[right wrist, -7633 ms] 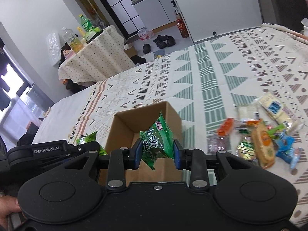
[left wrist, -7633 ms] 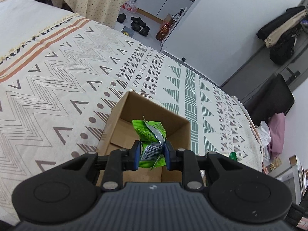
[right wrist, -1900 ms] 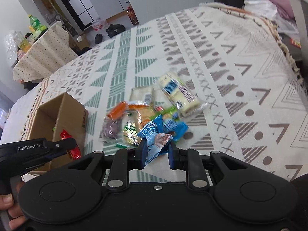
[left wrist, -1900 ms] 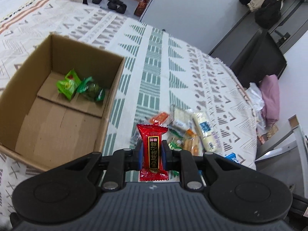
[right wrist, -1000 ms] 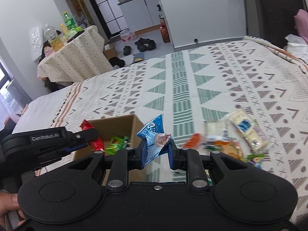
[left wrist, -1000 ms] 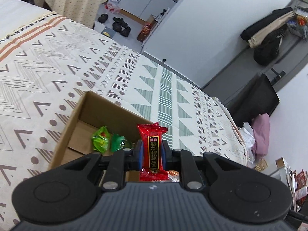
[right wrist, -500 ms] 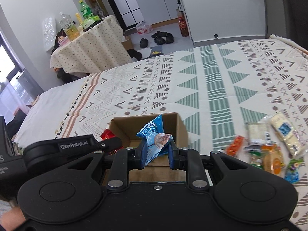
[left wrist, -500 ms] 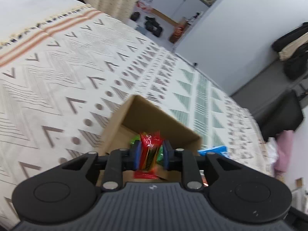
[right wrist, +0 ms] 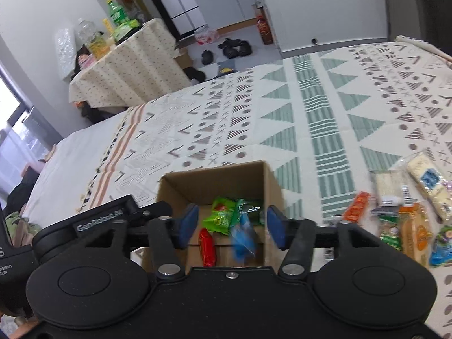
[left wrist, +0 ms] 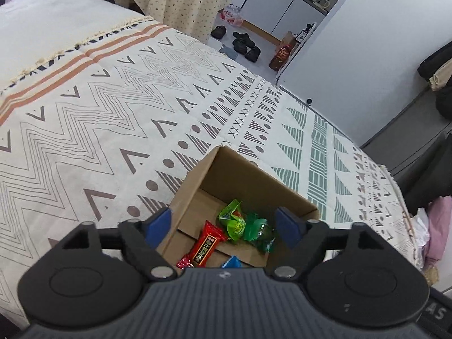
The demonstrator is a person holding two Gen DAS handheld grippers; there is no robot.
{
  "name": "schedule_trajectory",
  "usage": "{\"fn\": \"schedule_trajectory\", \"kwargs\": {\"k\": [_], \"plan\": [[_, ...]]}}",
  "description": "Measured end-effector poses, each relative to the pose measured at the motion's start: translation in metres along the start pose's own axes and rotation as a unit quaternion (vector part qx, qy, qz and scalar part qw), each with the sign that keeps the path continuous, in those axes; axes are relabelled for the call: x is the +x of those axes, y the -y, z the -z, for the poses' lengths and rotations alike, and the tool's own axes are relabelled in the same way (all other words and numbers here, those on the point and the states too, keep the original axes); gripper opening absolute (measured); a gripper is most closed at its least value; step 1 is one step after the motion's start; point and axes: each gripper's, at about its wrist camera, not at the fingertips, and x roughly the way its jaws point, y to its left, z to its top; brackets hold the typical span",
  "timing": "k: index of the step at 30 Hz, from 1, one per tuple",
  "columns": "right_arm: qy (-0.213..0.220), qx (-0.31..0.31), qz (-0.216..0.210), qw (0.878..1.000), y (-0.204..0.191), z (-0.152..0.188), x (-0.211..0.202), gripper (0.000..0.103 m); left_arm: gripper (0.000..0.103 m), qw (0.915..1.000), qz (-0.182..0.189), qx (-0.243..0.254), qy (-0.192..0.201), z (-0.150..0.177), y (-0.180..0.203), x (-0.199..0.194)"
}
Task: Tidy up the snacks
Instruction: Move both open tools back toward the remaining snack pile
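Note:
A brown cardboard box (left wrist: pixel 234 166) (right wrist: pixel 271 186) stands open on the patterned bedspread. Inside lie two green snack packs (left wrist: pixel 243 224) (right wrist: pixel 223 217), a red snack bar (left wrist: pixel 204 247) (right wrist: pixel 207 244) and a blue pack (left wrist: pixel 231 262), blurred in the right wrist view (right wrist: pixel 244 240). My left gripper (left wrist: pixel 224 227) is open and empty above the box's near side. My right gripper (right wrist: pixel 230 226) is open and empty above the box. The left gripper's body (right wrist: pixel 99 223) shows at the left of the right wrist view.
A heap of loose snacks (right wrist: pixel 406 214) lies on the bedspread to the right of the box. A cloth-covered table with bottles (right wrist: pixel 124 65) stands beyond the bed. Shoes (left wrist: pixel 244 43) lie on the floor by white cabinets.
Both grippers have opened over the box. The red bar dropped from the left gripper and the blue pack from the right; both are now in the box.

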Motion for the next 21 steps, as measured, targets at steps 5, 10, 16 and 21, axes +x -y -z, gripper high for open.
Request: {"fn": "schedule_trajectory", "kwargs": {"k": [5,10,16,21], "plan": [[0.010,0.006,0.025,1.000,0.016,0.004,-0.014,0.077,0.085,0.9998,0.003,0.015,-0.009,0.009,0.011,0.001],[0.021,0.005,0.052,0.998,0.035,0.007,-0.031,0.088,0.089,0.9994,0.001,0.035,-0.005,0.021,0.027,-0.003],[0.041,0.021,0.083,0.996,0.062,0.009,-0.057,0.099,0.096,0.9974,0.007,0.071,0.010,0.035,0.051,-0.011],[0.054,0.030,0.092,0.994,0.084,0.016,-0.077,0.103,0.096,0.9966,0.047,0.067,-0.015,0.047,0.063,-0.014]]}}
